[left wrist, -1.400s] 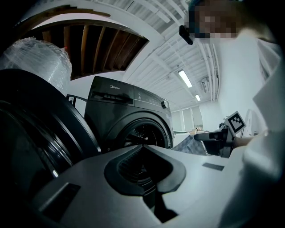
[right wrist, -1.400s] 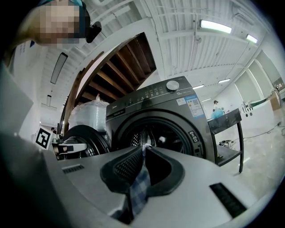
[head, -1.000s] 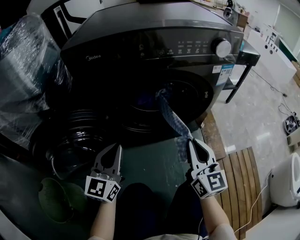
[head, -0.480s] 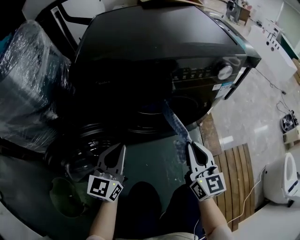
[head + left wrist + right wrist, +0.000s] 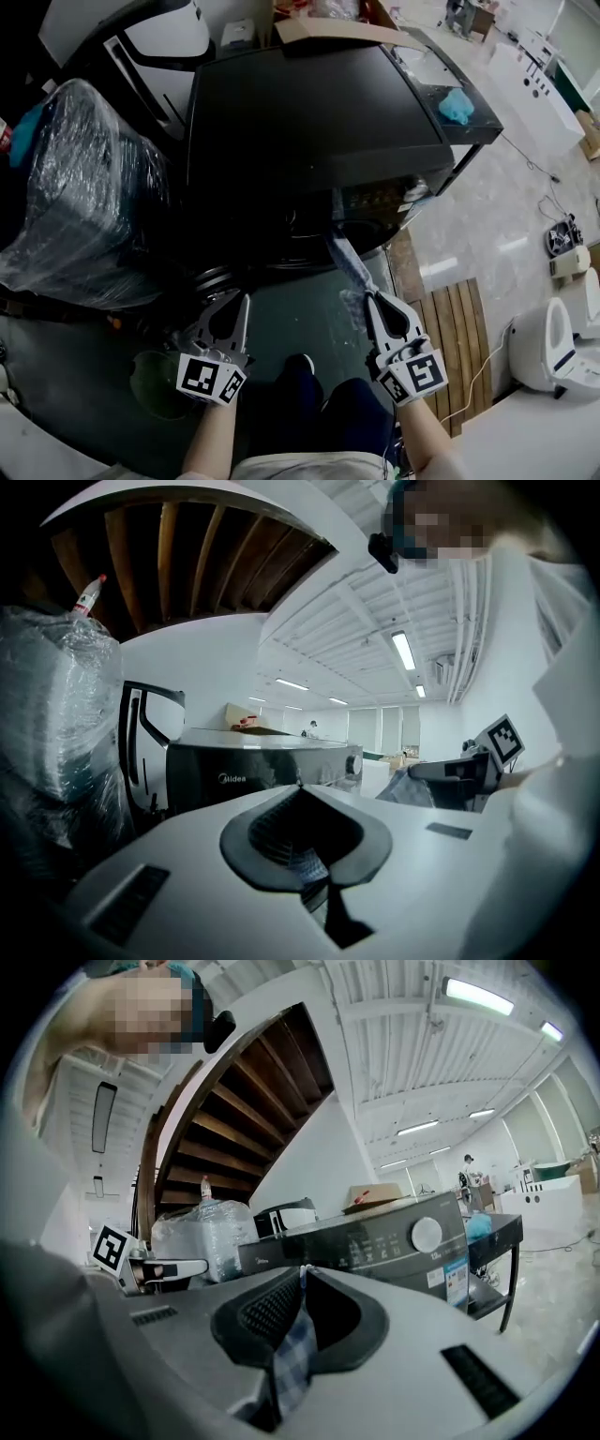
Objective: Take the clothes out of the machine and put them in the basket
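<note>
The dark front-loading washing machine point(image 5: 309, 122) stands ahead, seen from above in the head view. A blue checked cloth point(image 5: 345, 258) stretches from its shadowed front to my right gripper point(image 5: 367, 298), which is shut on it. In the right gripper view the cloth point(image 5: 292, 1349) is pinched between the closed jaws of that gripper point(image 5: 302, 1269). My left gripper point(image 5: 246, 298) is level with it on the left, its jaws meeting at the tip point(image 5: 300, 785); I make out nothing held. A green round basket point(image 5: 155, 384) sits on the floor at lower left.
A plastic-wrapped bulk point(image 5: 84, 197) stands left of the machine. A cardboard box point(image 5: 337, 28) lies behind its top, and a side table point(image 5: 473, 127) with a blue rag point(image 5: 457, 103) is to its right. Wooden slats point(image 5: 459, 337) and a white appliance point(image 5: 553, 347) lie at right.
Both grippers and the view have risen: the machine's front panel and door, plainly visible before, now sit mostly under its top. The checked cloth stays gripped on the right.
</note>
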A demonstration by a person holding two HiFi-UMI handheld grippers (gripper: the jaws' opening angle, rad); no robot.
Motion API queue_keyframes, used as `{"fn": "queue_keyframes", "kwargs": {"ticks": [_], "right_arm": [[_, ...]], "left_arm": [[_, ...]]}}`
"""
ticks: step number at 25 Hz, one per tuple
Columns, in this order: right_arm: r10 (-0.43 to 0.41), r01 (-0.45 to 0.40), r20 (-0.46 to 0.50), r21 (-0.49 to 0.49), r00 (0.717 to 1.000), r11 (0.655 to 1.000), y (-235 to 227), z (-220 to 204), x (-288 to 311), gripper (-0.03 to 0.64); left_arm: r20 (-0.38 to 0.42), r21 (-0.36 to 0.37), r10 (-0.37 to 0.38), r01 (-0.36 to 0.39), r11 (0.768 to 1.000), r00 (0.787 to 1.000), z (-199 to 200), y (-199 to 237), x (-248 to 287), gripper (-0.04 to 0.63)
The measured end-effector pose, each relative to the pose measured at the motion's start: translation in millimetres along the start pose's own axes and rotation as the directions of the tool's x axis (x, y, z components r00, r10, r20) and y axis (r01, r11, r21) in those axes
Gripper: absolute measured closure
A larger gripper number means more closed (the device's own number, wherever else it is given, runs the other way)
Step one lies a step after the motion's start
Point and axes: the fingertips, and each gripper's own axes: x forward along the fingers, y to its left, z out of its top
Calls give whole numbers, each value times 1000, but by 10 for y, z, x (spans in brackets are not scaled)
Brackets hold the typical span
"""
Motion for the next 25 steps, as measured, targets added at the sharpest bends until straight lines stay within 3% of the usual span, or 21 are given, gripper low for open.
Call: {"fn": "queue_keyframes", "kwargs": {"ticks": [13, 19, 25], "right_arm": [[-59, 61, -42, 68, 997, 996, 438, 1593, -134, 589], [-61, 62, -8, 67, 998, 996, 618, 2164, -125, 589], [-70, 67, 42, 72, 997, 995, 782, 2627, -132, 589]], "left_arm": [[-10, -27, -38, 38, 999, 999, 1734, -25, -183, 574], [10, -19, -68, 69, 997, 998, 2298, 42, -226, 574], [33, -24, -79, 80, 997, 996, 2607, 55, -339, 575]]}}
